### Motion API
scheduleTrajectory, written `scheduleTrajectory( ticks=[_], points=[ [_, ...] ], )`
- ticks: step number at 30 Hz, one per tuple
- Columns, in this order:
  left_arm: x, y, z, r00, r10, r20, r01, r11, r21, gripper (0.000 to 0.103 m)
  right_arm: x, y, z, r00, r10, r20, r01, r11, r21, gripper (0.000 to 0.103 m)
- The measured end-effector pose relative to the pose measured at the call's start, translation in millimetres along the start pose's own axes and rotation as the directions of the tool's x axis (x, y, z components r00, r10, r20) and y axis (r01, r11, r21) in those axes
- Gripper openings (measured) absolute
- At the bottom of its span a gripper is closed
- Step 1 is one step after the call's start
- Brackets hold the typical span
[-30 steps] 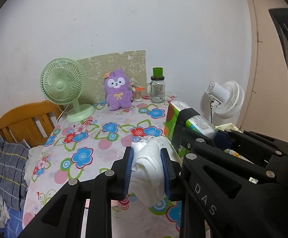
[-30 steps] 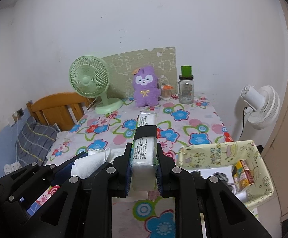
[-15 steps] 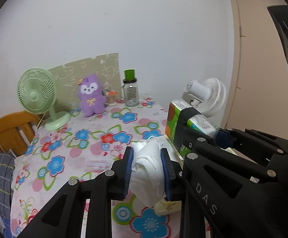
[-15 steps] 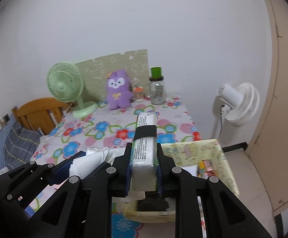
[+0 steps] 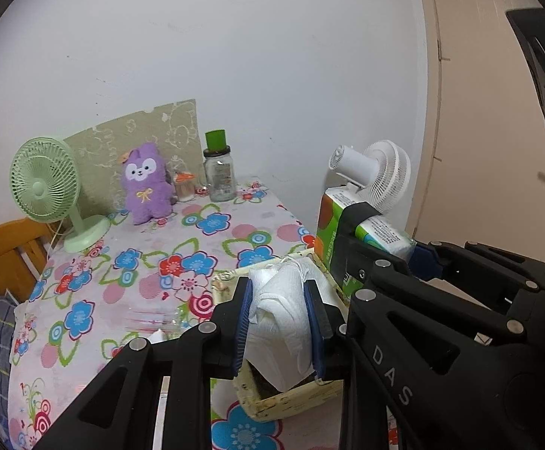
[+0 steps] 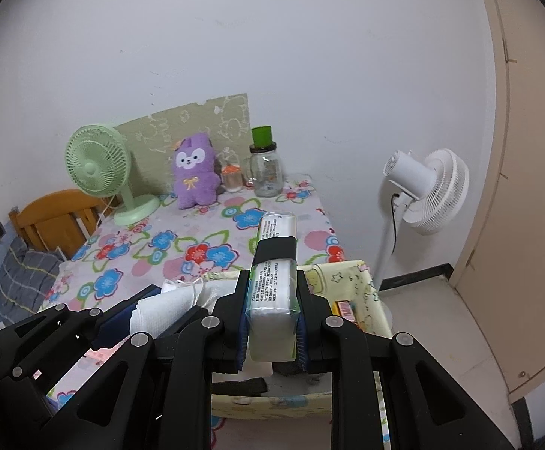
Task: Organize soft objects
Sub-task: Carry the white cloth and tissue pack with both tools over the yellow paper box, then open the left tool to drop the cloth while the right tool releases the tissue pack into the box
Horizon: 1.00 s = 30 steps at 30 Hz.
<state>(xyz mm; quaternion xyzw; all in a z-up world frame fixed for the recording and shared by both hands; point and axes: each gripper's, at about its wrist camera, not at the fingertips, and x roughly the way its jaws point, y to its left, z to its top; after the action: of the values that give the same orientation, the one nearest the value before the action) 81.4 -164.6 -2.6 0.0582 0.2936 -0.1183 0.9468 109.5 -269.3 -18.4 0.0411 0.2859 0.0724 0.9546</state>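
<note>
1. Both your grippers have swung right across the worktop [image 5: 235, 232] since a second ago; the yellow basket [image 6: 362, 281] now sits under them.
2. Left gripper [image 5: 280, 318]: clamped on the white cloth bundle [image 5: 283, 300], above the basket.
3. Right gripper [image 6: 270, 322]: clamped on the tissue pack [image 6: 272, 285], also over the basket.

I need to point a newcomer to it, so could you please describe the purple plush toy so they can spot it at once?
Start at the table with the flowered cloth and look to its far edge by the wall. There the purple plush toy stands upright between the green desk fan and the green-lidded glass jar. It is the only furry thing there, with a white face.
</note>
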Motion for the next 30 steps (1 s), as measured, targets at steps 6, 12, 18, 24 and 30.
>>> scheduleTrajectory(
  ticks=[6, 12, 18, 24, 30],
  points=[
    [20.6, -11.0, 0.8, 0.999, -0.018, -0.04, 0.019, 1.0, 0.019, 0.027, 17.0, -16.0, -3.1, 0.999, -0.001, -0.035, 0.002, 1.0, 0.019, 0.024],
    [43.8, -15.3, -2.0, 0.996, -0.03, -0.089, 0.032, 0.999, 0.028, 0.027, 39.5, -28.5, -9.1, 0.997, -0.01, -0.081, 0.012, 0.999, 0.034, 0.024],
    [65.9, -13.1, -6.0, 0.99, -0.023, -0.138, 0.028, 0.999, 0.033, 0.028, 63.8, -34.4, -14.9, 0.992, 0.003, -0.13, 0.003, 0.999, 0.05, 0.024],
    [83.9, -13.9, -7.5, 0.986, 0.023, -0.165, -0.013, 0.998, 0.06, 0.044, 81.7, -42.6, -19.7, 0.986, 0.007, -0.164, 0.005, 0.997, 0.076, 0.024],
    [93.6, -14.7, -9.6, 0.982, 0.037, -0.184, -0.019, 0.995, 0.098, 0.074, 93.8, -46.5, -22.8, 0.982, 0.01, -0.187, 0.006, 0.996, 0.087, 0.023]
  ],
)
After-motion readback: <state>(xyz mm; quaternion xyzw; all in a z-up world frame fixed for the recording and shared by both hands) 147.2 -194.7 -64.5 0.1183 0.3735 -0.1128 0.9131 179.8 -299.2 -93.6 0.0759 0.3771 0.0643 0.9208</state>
